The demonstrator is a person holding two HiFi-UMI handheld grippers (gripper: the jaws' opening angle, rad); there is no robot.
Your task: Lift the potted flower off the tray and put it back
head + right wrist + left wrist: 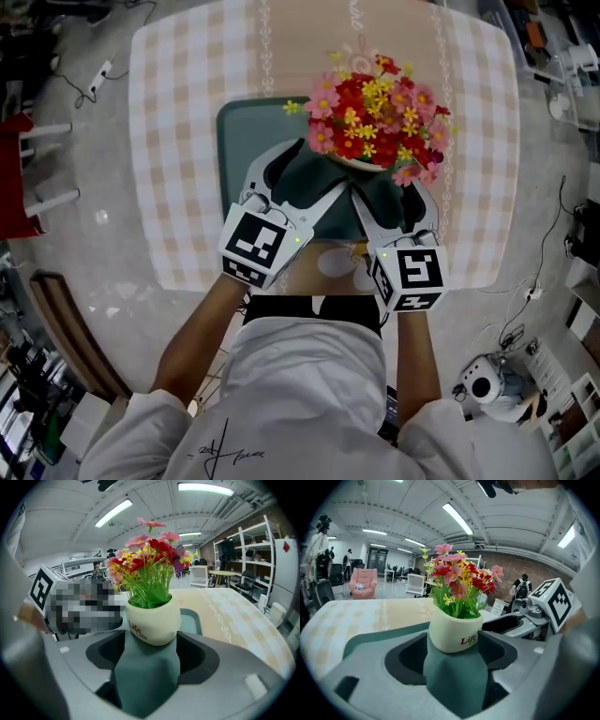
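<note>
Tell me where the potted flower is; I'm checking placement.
Head view: the potted flower stands on the green tray, toward its right side, on the checked table.

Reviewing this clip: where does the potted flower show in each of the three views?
Head view: potted flower at upper centre, blooms hiding most of the pot.
Left gripper view: centre, lettering at lower right.
Right gripper view: centre, lettering at lower left.
Shared landmark: the green tray beneath it.

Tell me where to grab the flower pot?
Grab the cream pot by its round belly, under the flowers. Come low from the near side, squeezing left and right. It stands upright on the tray, and the blooms spread wider than the pot, so from above they'd get squashed.
</note>
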